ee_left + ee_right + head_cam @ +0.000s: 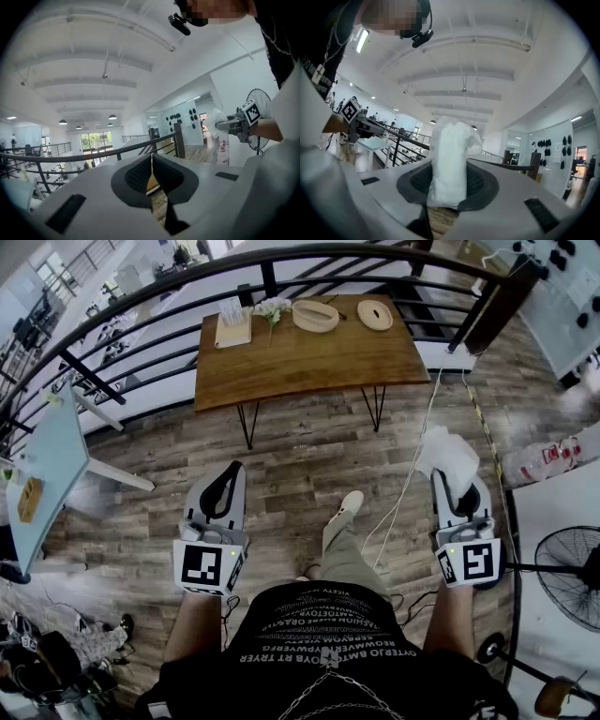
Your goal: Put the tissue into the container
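Observation:
A crumpled white tissue (448,458) stands up out of my right gripper (457,487), which is shut on it and held in the air over the wooden floor. In the right gripper view the tissue (450,161) fills the gap between the dark pads (480,183) of the right gripper (449,187). My left gripper (225,489) is shut and holds nothing; its pads (139,174) meet in the left gripper view. Far ahead, an oval pale wooden bowl (316,315) sits on a brown table (309,362). Both grippers are well short of that table.
On the table also stand a round pale dish (375,314), a flat box (232,329) and small white flowers (272,307). A black railing (141,343) curves behind it. A light blue table (47,465) stands left, a fan (572,577) right, a white cable (412,465) on the floor.

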A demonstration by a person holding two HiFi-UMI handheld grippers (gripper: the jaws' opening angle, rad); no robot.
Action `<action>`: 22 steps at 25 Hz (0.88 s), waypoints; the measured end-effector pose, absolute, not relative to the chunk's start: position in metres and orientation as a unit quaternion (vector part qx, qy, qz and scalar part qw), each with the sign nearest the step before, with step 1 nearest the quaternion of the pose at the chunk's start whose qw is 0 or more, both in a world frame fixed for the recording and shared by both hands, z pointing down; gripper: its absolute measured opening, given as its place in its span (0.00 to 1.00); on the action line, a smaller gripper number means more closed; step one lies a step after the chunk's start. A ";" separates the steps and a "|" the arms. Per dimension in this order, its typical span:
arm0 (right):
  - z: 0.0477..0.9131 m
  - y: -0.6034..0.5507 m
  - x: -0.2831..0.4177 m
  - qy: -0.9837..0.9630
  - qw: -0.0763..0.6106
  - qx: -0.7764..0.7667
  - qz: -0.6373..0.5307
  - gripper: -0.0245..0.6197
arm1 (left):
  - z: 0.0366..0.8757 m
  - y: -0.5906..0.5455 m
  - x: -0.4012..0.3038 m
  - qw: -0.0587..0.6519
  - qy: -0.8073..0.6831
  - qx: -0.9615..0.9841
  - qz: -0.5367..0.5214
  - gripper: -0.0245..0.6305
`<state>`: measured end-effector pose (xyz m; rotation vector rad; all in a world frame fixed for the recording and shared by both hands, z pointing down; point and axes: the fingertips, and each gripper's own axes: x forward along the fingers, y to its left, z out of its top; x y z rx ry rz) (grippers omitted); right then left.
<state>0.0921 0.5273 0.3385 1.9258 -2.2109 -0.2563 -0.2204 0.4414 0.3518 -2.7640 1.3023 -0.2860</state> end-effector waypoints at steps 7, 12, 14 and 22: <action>0.312 0.584 0.021 -0.774 0.090 0.620 -0.089 0.24 | 0.327 0.512 -0.274 0.052 0.445 -0.890 -0.082 0.08; 0.300 0.601 0.006 -0.789 0.074 0.605 -0.076 0.24 | 0.318 0.538 -0.279 0.052 0.444 -0.893 -0.061 0.08; 0.296 0.603 0.002 -0.792 0.073 0.602 -0.077 0.25 | 0.316 0.543 -0.278 0.056 0.439 -0.895 -0.059 0.08; 0.298 0.604 -0.001 -0.801 0.062 0.593 -0.059 0.25 | 0.326 0.548 -0.280 0.045 0.441 -0.895 -0.057 0.08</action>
